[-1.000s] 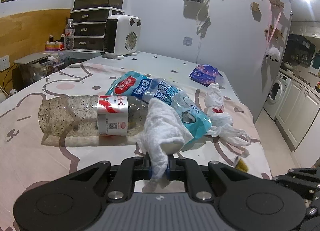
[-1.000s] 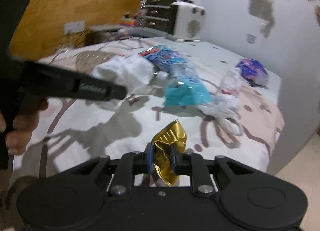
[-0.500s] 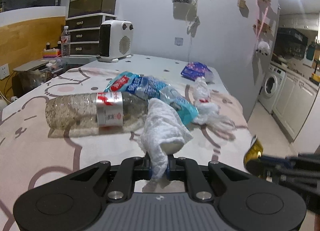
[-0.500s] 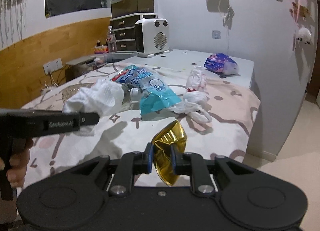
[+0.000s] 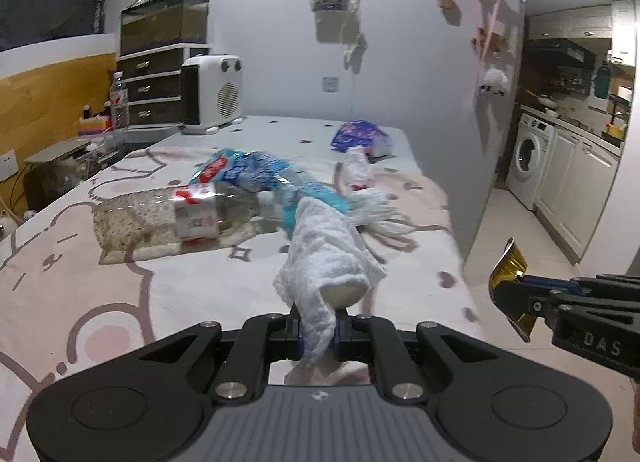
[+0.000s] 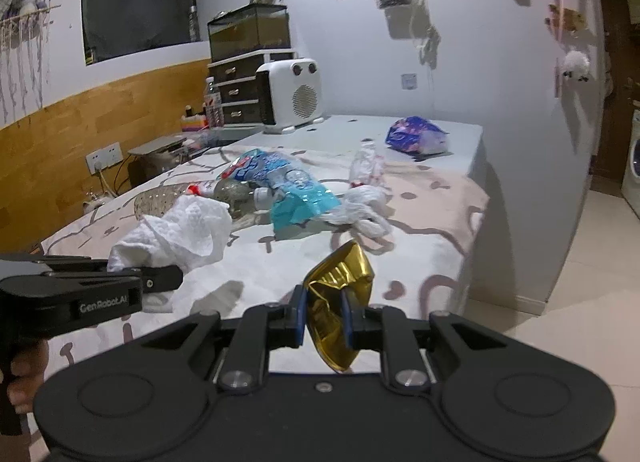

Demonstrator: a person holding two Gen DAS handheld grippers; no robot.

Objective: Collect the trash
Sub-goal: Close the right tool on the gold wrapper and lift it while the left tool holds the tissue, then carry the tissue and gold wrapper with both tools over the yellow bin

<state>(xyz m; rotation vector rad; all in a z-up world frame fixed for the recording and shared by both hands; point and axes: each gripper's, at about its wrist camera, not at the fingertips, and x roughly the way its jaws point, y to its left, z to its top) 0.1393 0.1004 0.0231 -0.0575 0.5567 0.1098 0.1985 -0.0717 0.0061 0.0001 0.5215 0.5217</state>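
Note:
My left gripper is shut on a crumpled white paper towel, held above the near part of the bed. My right gripper is shut on a gold foil wrapper, near the bed's right edge. Each gripper shows in the other's view: the towel at left, the foil at right. Further back on the bedspread lie a clear plastic bottle with a red-and-white label, a blue snack bag, a white plastic bag and a purple packet.
A white heater and a dark drawer unit stand at the back. The bed's right edge drops to a tiled floor. A washing machine and white cabinets are at the far right. A hand grips the left tool.
Both grippers have drawn back from the trash pile with their loads still held; the bottle and bags look farther away. The right gripper with the foil now shows in the left wrist view.

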